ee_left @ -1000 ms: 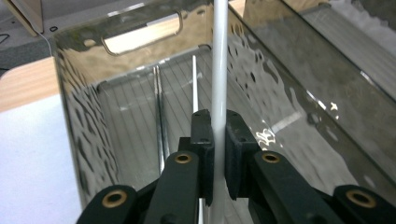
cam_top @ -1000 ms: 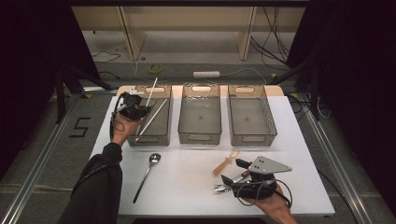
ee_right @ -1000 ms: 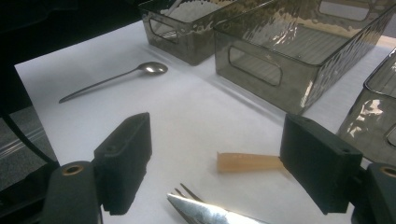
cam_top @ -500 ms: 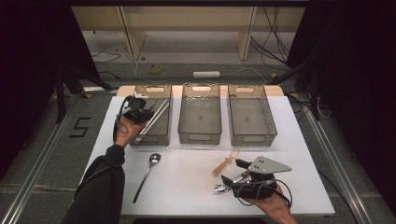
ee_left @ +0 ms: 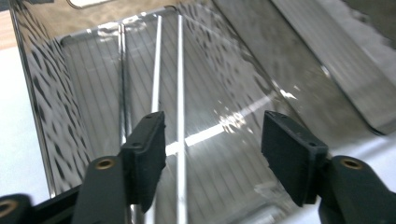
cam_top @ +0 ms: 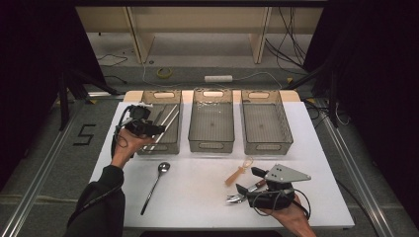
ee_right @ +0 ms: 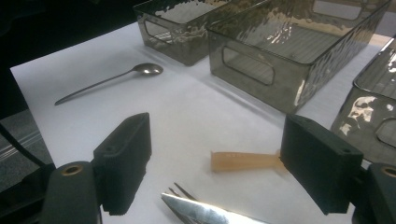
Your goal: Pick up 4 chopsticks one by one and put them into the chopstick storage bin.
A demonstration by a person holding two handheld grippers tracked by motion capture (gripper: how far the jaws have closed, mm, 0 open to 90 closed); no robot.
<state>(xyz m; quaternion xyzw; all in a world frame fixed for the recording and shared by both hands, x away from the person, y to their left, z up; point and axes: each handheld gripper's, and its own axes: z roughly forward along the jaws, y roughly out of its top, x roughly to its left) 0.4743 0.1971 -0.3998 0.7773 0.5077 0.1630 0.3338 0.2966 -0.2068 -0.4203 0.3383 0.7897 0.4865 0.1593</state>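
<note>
1. Hovering over the left bin, the left gripper is released; two metal chopsticks lie in the bin just beyond its jaws.
2. Lift it straight up, avoiding the bin walls.
3. The right gripper, released, has a fork between its jaws; I'd close on the handle squarely.

Three smoky translucent bins stand in a row at the far side of the white tabletop: left bin holds two metal chopsticks lying lengthwise; middle bin; right bin. Metal spoon lies near the left bin, bowl toward it. Tan plastic utensil, metal fork and blade lie front right.
</note>
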